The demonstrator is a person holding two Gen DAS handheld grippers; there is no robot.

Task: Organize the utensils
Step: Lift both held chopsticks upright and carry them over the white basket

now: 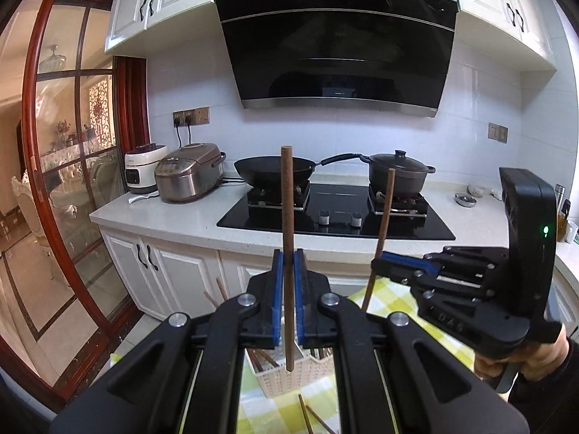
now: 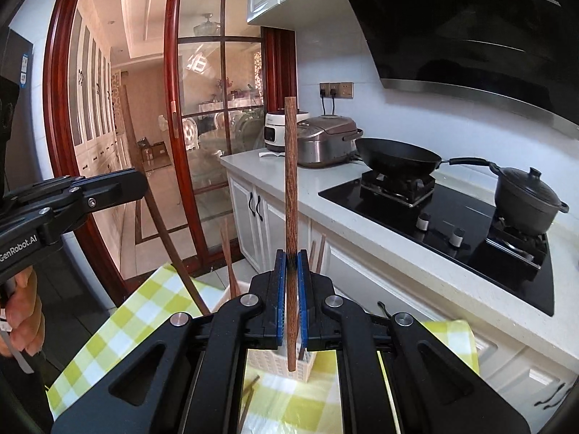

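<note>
Chopsticks are the things in work. The left gripper (image 1: 288, 264) pinches one chopstick (image 1: 287, 217) between its blue pads, and the stick stands almost upright, its lower end hanging over a white basket (image 1: 289, 379). The right gripper (image 2: 291, 267) is pressed together on a second chopstick (image 2: 290, 181), also upright, above the same basket (image 2: 275, 361). More sticks stand inside the basket, and a few loose ones lie on the green checked cloth (image 2: 144, 311) beside it. Behind are a wok (image 1: 275, 171) and a lidded pot (image 1: 398, 177) on the stove (image 1: 336, 213). A hand (image 2: 21, 314) holds the left gripper's handle.
</note>
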